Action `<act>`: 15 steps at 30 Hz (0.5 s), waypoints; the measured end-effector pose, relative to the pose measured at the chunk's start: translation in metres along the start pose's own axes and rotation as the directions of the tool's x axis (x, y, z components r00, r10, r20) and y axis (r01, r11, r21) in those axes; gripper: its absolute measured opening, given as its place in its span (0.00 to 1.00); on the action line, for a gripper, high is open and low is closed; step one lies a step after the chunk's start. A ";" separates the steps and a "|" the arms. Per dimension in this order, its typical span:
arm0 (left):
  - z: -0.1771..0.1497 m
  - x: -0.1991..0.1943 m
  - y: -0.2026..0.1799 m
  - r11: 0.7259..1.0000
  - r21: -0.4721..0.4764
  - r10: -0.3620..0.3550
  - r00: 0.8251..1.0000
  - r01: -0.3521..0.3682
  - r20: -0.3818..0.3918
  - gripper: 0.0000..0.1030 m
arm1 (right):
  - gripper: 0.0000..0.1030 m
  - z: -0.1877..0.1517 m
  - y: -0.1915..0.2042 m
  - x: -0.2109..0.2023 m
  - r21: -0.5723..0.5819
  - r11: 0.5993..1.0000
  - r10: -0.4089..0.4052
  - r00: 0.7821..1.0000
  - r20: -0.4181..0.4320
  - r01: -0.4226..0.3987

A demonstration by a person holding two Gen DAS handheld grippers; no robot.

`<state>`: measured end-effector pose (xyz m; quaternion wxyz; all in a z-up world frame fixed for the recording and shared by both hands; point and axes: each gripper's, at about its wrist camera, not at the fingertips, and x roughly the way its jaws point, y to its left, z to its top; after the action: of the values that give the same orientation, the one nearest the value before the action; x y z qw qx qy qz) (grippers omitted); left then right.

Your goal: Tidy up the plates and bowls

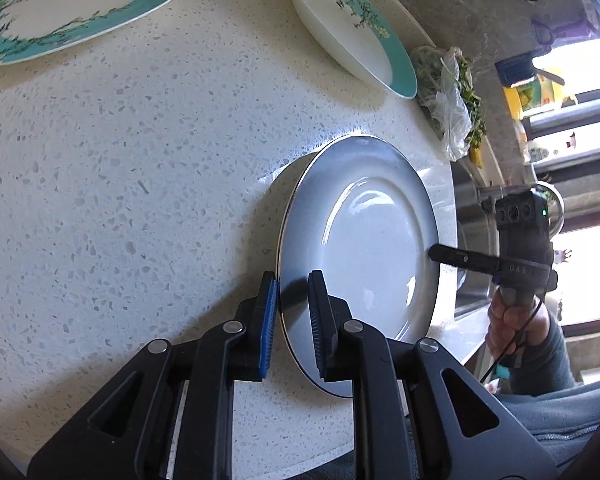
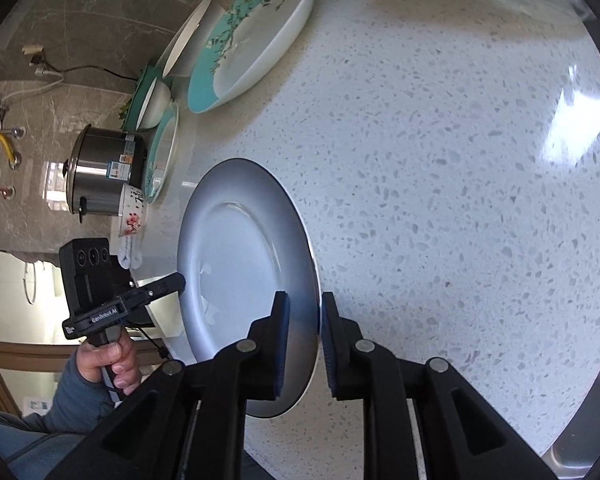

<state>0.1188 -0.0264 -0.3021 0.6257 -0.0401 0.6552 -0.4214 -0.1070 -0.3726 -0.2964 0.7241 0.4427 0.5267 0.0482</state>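
Note:
A grey-blue plate (image 1: 364,236) with a white centre is held between both grippers just above the speckled counter. My left gripper (image 1: 294,296) has its fingers on either side of the plate's near rim and grips it. My right gripper (image 2: 303,316) grips the opposite rim of the same plate (image 2: 240,256). The right gripper also shows in the left wrist view (image 1: 434,252), at the plate's far rim. The left gripper shows in the right wrist view (image 2: 178,280), at the far rim. A teal floral plate (image 1: 72,8) and a teal-rimmed bowl (image 1: 352,28) lie further back.
The speckled white counter (image 1: 140,200) spreads under the plate. A bag of greens (image 1: 452,96) lies by the sink (image 1: 472,288). A steel cooker (image 2: 104,172), a floral cup (image 2: 134,212), stacked dishes (image 2: 156,108) and the teal-rimmed bowl (image 2: 256,36) stand along the marble wall.

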 end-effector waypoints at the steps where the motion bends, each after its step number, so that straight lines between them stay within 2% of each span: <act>1: 0.000 0.000 0.000 1.000 -0.001 0.000 1.000 0.000 0.006 0.14 | 0.20 -0.001 0.002 0.000 -0.012 1.000 -0.011 1.000 0.005 0.011; 6: -0.001 -0.004 0.001 1.000 0.007 0.023 0.999 -0.023 0.033 0.14 | 0.29 -0.004 0.009 -0.001 -0.077 0.996 -0.033 0.999 0.023 0.035; 8: -0.003 -0.009 -0.003 0.999 0.022 0.045 0.997 -0.046 0.060 0.15 | 0.39 -0.006 0.008 -0.006 -0.087 0.996 -0.031 0.999 0.036 0.034; 9: -0.006 -0.016 -0.007 0.997 0.038 0.066 0.993 -0.070 0.096 0.16 | 0.42 -0.009 0.008 -0.013 -0.093 0.996 -0.006 0.998 0.058 0.012; 11: -0.011 -0.027 -0.014 0.996 0.051 0.062 0.986 -0.071 0.157 0.18 | 0.56 -0.013 0.006 -0.029 -0.102 0.994 0.041 0.992 0.117 -0.029; 13: -0.017 -0.036 -0.021 0.997 0.046 0.043 0.974 -0.055 0.221 0.29 | 0.68 -0.019 0.000 -0.047 -0.102 0.991 0.107 0.975 0.196 -0.089; 14: -0.020 -0.038 -0.025 0.998 0.037 0.045 0.967 -0.056 0.249 0.43 | 0.75 -0.021 -0.005 -0.055 -0.098 0.987 0.144 0.963 0.229 -0.124; 15: -0.022 -0.039 -0.027 0.998 0.033 0.042 0.963 -0.053 0.266 0.53 | 0.76 -0.023 -0.010 -0.061 -0.093 0.982 0.183 0.950 0.254 -0.164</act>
<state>0.0951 -0.0098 -0.2577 0.7182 -0.0677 0.5579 -0.4103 -0.1564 -0.3980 -0.2609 0.7952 0.4639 0.3838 0.0716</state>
